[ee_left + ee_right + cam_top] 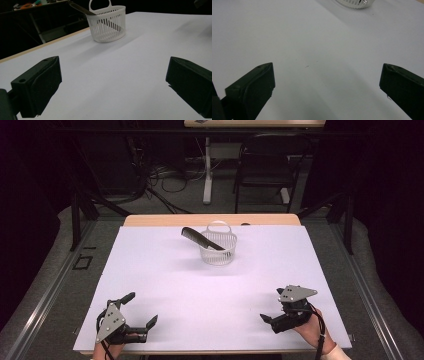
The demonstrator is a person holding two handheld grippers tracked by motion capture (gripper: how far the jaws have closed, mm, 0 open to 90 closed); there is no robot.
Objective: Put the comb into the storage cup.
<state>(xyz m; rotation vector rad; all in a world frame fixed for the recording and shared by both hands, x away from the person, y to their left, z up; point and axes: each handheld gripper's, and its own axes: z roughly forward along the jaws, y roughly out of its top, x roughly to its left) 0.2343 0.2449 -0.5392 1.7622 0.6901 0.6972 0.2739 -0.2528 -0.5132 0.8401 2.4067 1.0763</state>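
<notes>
A white basket (218, 248) holding a black comb (201, 238) stands near the table's (150, 270) far edge, well apart from the left gripper (142, 309) and right gripper (272, 305), both spread wide and empty at the near corners. The comb's lower end is hidden inside the basket.

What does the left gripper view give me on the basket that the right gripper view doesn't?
Left gripper view: the whole white basket with its loop handle, and the dark comb leaning inside, one end poking over the rim. Right gripper view: just the basket's bottom edge at the top of frame, and a long stretch of bare white table. Both: two black jaws standing wide apart with nothing between them, above the white surface.
</notes>
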